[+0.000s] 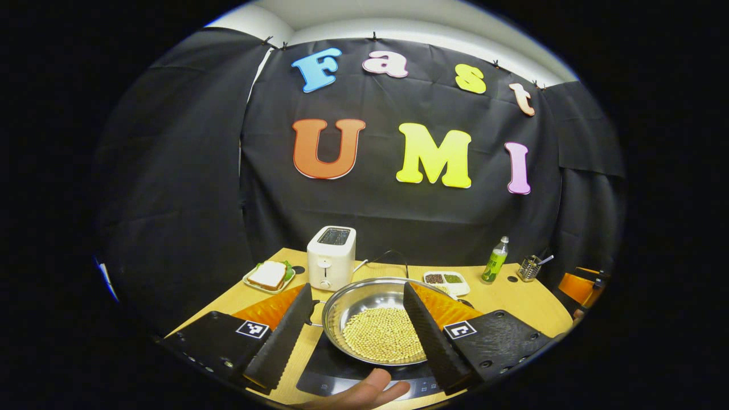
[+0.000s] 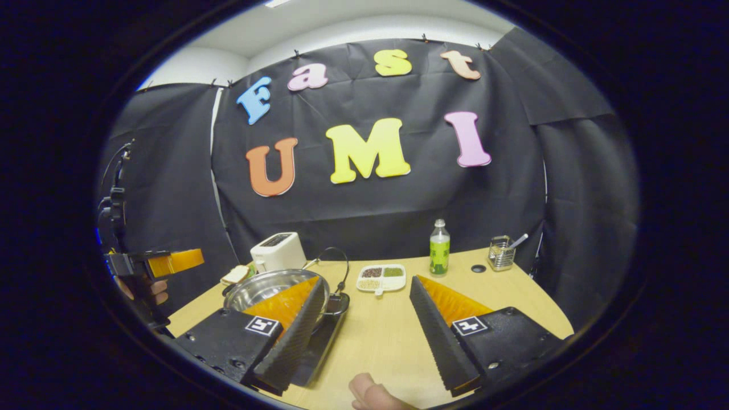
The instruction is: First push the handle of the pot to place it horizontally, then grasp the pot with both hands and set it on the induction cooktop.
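pot of beans sits on the induction cooktop; left gripper and right gripper both gape wide, holding nothing.

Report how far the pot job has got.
Looks essentially done: the pot, holding pale beans, sits on the induction cooktop. Nothing is in hand: the left gripper and right gripper are both open, clear of the pot. Handle orientation can't be confirmed.

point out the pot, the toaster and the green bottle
pot (image 1: 364, 293): left gripper view, bare inner wall above the beans
toaster (image 1: 331, 262): left gripper view, front face
green bottle (image 2: 439, 250): right gripper view, labelled middle of the body
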The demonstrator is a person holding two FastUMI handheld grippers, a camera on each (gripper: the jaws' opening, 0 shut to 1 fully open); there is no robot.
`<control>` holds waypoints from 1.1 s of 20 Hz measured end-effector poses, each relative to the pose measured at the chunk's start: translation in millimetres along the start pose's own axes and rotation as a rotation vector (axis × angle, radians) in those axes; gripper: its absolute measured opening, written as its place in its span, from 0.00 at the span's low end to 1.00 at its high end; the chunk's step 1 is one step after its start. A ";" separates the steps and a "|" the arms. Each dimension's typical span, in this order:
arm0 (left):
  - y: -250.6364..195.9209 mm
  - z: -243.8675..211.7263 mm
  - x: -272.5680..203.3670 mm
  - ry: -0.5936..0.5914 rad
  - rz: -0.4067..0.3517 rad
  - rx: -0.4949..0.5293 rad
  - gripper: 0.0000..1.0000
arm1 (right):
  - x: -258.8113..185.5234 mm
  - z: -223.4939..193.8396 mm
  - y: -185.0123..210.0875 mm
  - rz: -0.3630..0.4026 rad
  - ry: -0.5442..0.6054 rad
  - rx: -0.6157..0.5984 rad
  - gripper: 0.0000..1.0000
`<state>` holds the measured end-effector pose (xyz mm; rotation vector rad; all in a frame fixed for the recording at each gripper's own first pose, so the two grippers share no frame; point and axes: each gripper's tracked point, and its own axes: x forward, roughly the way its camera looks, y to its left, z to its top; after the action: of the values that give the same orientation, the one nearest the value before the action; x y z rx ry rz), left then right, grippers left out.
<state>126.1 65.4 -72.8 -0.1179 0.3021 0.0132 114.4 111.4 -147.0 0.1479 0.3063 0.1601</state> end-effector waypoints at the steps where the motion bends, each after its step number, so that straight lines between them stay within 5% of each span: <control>1: -6.0 8.9 -7.2 -0.017 -0.005 0.001 0.95 | -8.1 5.0 -1.7 -0.002 -0.014 -0.002 0.95; 10: -58.1 65.4 -91.9 -0.180 -0.057 0.033 0.95 | -84.1 56.6 -11.4 -0.033 -0.170 -0.077 0.95; 22: -122.5 28.8 -171.3 -0.231 -0.083 0.101 0.95 | -163.2 59.2 -50.9 -0.068 -0.267 -0.125 0.94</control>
<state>-25.1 -52.1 19.4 -0.0280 0.0662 -0.0707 -14.0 25.4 -52.8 0.0344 0.0349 0.0905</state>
